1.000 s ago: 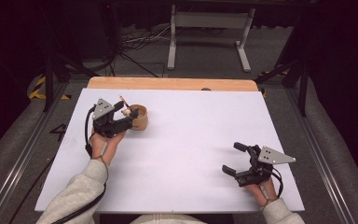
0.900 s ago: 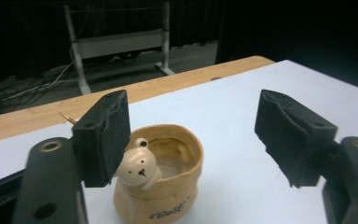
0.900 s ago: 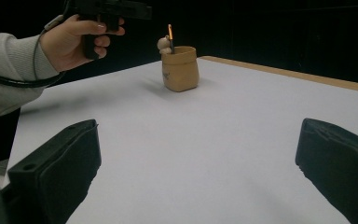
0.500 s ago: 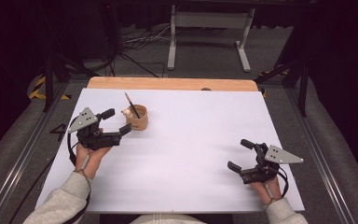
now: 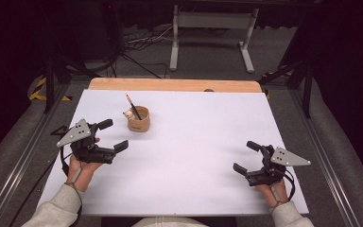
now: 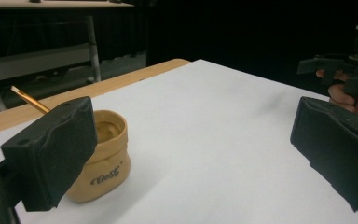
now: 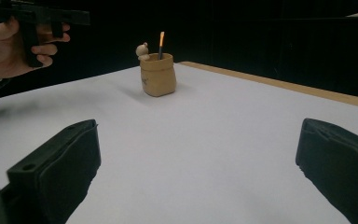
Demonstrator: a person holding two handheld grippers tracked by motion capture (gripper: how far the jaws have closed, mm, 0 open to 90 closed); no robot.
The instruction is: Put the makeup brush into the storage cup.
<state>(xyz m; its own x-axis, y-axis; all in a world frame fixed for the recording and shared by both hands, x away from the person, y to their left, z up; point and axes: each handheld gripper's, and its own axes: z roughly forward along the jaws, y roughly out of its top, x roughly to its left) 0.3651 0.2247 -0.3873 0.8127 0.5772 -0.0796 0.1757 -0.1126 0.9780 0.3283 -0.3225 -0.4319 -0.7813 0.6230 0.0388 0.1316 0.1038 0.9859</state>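
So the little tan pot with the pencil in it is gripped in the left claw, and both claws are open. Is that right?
Not quite. The tan pot with the pencil stands free on the white table; the open left gripper is beside it, apart, as the high view shows. The right gripper is open too.

We see a white rectangular tabletop sheet (image 5: 194, 156) w/ a light wooden strip (image 5: 170, 84) along its far edge. Behind it, on grey floor, a pale metal stand w/ two feet (image 5: 211, 28) and black tangled cables (image 5: 137, 42). Yellow-black hazard tape (image 5: 40, 90) at far left.
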